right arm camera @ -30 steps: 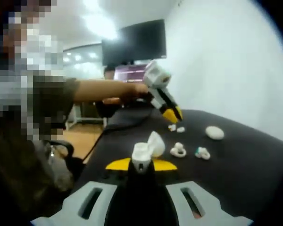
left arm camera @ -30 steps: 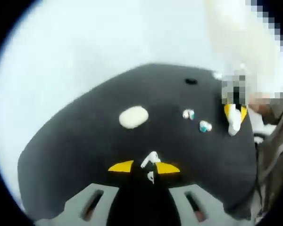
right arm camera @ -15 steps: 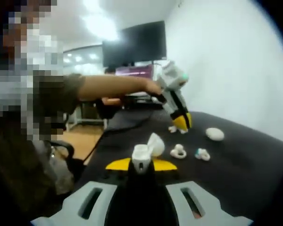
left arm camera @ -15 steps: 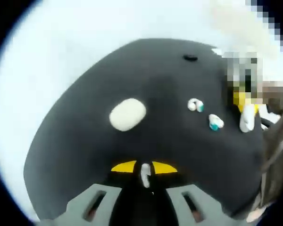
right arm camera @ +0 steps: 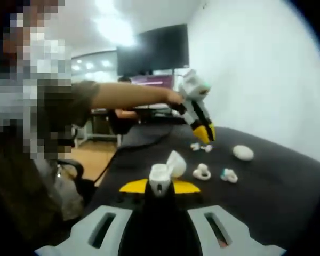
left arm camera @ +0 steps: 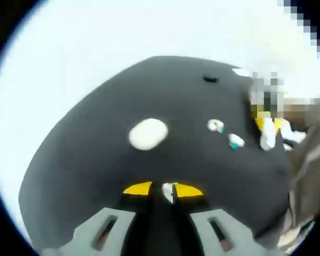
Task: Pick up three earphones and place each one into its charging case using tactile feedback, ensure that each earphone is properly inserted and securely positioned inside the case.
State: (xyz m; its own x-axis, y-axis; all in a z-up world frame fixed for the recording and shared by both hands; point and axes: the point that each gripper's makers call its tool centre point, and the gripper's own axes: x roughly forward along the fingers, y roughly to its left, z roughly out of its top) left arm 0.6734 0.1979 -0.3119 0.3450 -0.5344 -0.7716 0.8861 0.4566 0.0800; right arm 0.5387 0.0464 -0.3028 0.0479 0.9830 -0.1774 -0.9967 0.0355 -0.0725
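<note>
The left gripper (left arm camera: pixel 168 191) pinched an earphone (left arm camera: pixel 167 192); the right gripper (right arm camera: pixel 160 186) clamped the open charging case (right arm camera: pixel 167 169). Seating seemingly came next.

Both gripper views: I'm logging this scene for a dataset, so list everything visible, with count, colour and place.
table: one, black, under everything.
closed case: one, white oval, alone on the table.
teal-tipped earphones: two, white with teal, side by side near the far gripper.
loose earphones: two small white pieces below the left gripper's tips.
open case: one, white, lid up, in the right gripper's jaws.
earphone: one, white, between the left gripper's jaws.
monitor: one, dark, on the far wall.
left gripper: yellow tips.
right gripper: yellow tips.
person's arm: one, reaching across.
</note>
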